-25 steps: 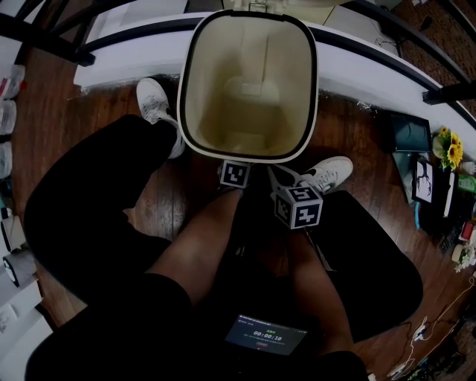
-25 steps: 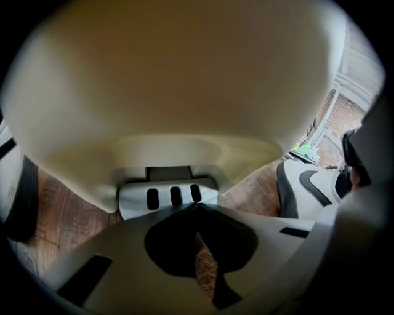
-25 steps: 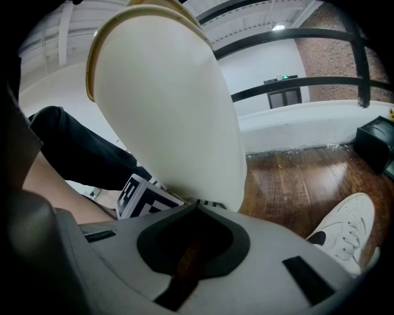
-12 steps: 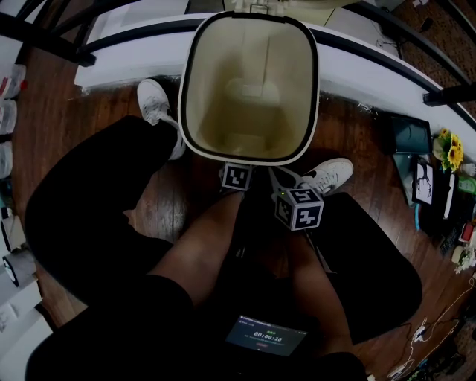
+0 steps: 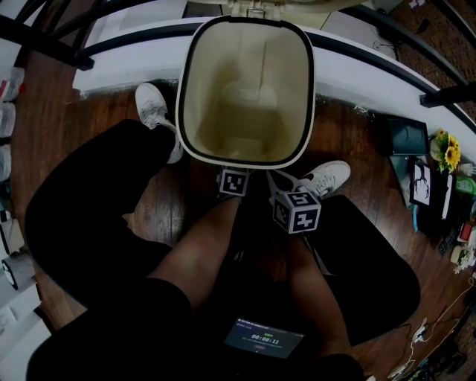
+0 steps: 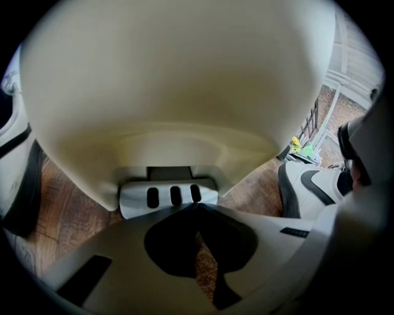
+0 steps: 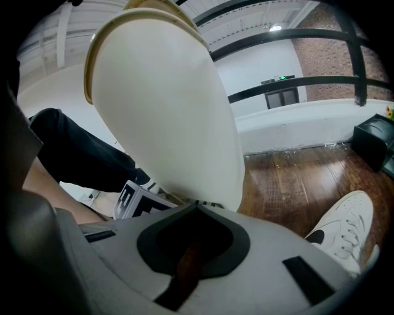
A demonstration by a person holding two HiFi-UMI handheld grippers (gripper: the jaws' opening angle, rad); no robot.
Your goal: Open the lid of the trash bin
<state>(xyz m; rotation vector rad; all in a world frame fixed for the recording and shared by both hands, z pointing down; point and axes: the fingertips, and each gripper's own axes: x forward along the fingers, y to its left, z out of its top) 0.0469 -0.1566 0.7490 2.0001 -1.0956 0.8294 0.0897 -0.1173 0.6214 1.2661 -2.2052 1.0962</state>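
Trash bin [image 5: 202,97] upright, mouth up, long axis vertical; lid [image 5: 251,7] tipped back. Left gripper [image 6: 196,204], right gripper [image 7: 198,203]: jaws closed, empty.

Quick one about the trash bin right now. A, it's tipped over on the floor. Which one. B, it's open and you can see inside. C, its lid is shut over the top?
B: the head view looks straight down into the upright trash bin, with its inner walls and bottom showing.
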